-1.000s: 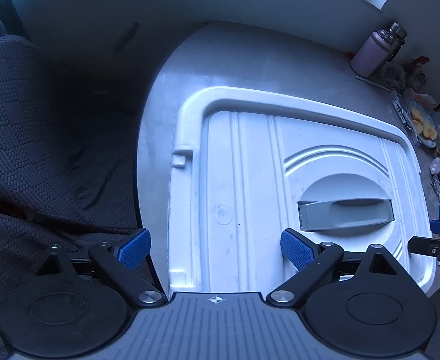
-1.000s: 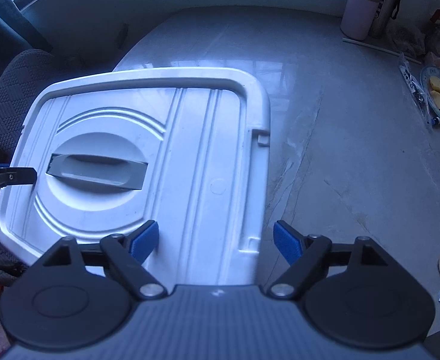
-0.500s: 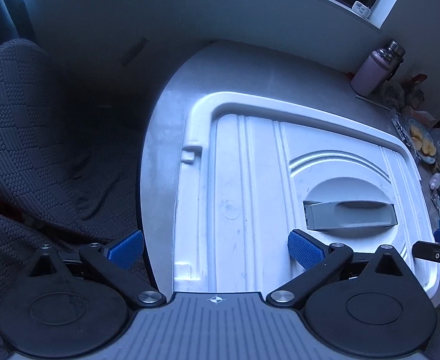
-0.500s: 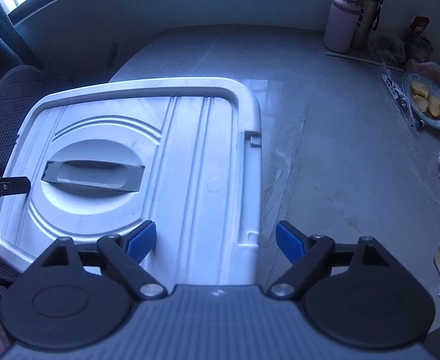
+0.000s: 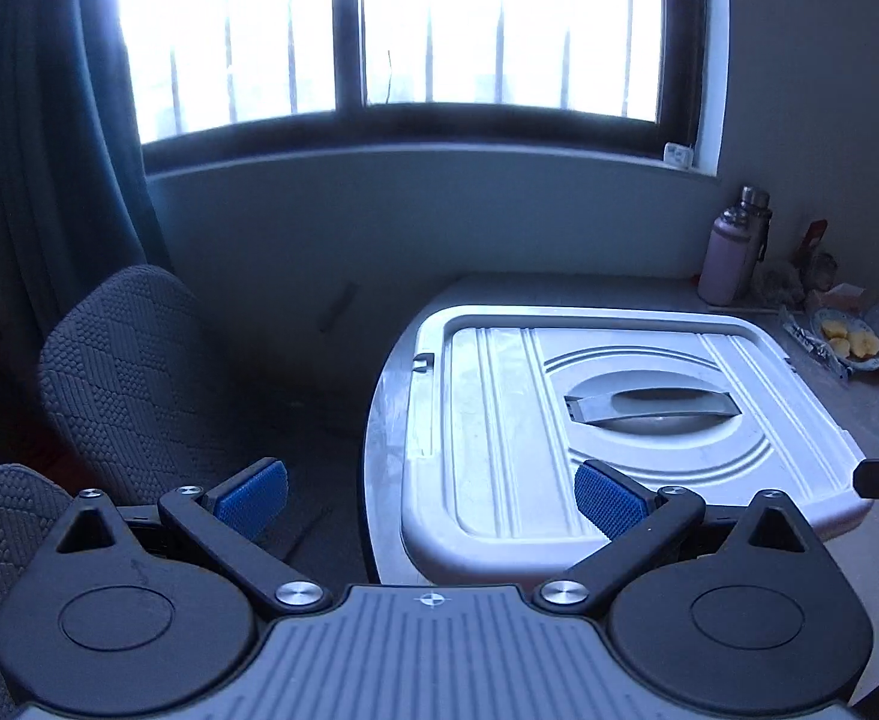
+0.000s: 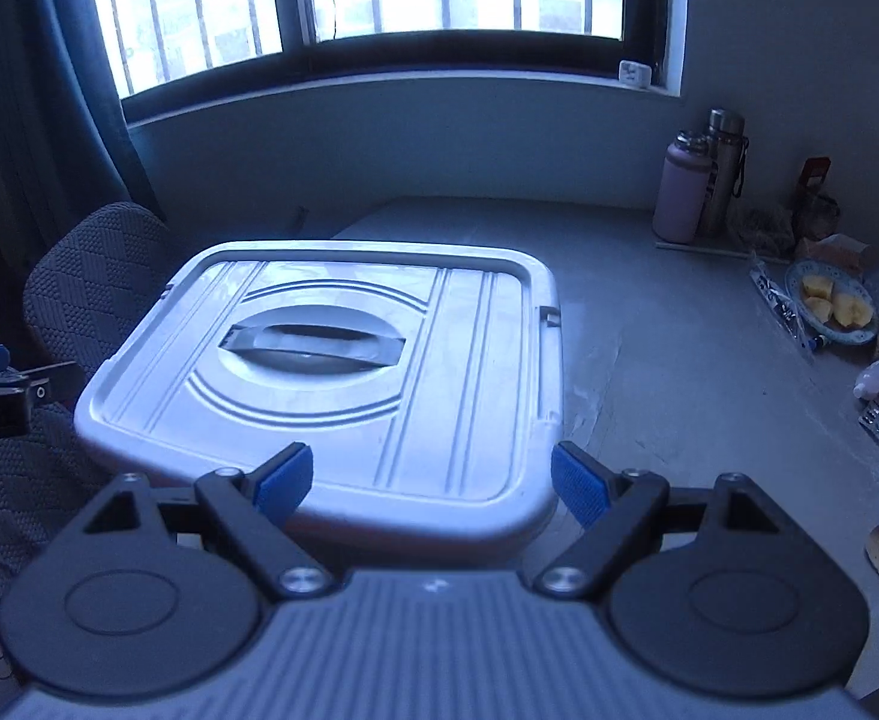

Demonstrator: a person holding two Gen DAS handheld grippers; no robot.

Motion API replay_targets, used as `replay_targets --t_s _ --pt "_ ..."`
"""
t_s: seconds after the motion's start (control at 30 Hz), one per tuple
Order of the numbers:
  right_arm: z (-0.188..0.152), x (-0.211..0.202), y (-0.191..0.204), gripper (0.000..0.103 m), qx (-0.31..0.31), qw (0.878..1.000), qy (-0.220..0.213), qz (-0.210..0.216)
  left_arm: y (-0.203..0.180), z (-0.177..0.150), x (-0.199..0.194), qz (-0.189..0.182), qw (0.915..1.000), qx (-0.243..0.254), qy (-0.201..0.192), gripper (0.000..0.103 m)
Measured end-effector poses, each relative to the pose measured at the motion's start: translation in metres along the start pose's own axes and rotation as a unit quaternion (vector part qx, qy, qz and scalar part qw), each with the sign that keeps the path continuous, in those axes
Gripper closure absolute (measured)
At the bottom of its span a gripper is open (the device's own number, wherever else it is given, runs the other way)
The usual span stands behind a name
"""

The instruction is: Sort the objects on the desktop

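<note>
Right wrist view: right gripper (image 6: 432, 483) spread wide, grasping nothing, poised at the near edge of the storage box lid (image 6: 343, 372), straddling its near right corner. Lid flat on the table (image 6: 649, 324), at the table's left end beside the chair (image 6: 91, 276). Handle (image 6: 313, 348) recessed in the lid's centre, long axis running left to right across both views, so square to either gripper's fingers only after a turn of the wrist (a judgement, not a thing seen). Left wrist view: left gripper (image 5: 433, 495) likewise released and empty, with the left pad (image 5: 253, 495) off the table over the chair and the right pad over the lid's near left portion. Handle ahead and right of the left gripper, ahead and left of the right one; neither clearly nearer. Loose clutter, a plate of fruit (image 6: 832, 303) and bottles (image 6: 700, 180), well apart on the far right, nearer the right gripper.

Against a second ago: both cameras tilted up from a top-down look, window now in sight, lid lower in frame and seen more obliquely; both grippers just as open, lid seemingly unmoved.
</note>
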State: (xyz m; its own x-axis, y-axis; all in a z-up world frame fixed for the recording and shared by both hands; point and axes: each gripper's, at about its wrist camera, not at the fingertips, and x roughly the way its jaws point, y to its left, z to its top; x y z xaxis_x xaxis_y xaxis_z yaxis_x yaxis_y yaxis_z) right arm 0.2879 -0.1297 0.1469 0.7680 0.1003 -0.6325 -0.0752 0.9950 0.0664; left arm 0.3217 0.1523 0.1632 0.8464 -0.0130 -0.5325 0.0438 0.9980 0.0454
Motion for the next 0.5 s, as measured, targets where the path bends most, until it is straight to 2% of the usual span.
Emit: replay_targets --t_s 0.13,0.23,0.37,0.5 --pt "-0.051 -0.006 0.008 0.014 0.010 1.000 -0.007 -0.018 -0.022 -0.047 -0.022 0.021 0.9996 -0.020 -0.001 0.000" --pt "-0.091 -0.010 0.011 0.014 0.017 0.999 -0.024 -0.024 -0.037 -0.096 -0.029 0.019 0.9993 -0.024 -0.023 0.000" --pt "-0.135 -0.012 0.015 0.013 -0.002 0.998 -0.050 -0.027 -0.058 -0.149 -0.036 0.024 0.9990 0.014 -0.036 0.000" --pt "-0.165 -0.014 0.017 0.013 -0.002 0.997 -0.072 -0.016 -0.073 -0.184 -0.045 0.017 0.9982 0.028 -0.051 0.000"
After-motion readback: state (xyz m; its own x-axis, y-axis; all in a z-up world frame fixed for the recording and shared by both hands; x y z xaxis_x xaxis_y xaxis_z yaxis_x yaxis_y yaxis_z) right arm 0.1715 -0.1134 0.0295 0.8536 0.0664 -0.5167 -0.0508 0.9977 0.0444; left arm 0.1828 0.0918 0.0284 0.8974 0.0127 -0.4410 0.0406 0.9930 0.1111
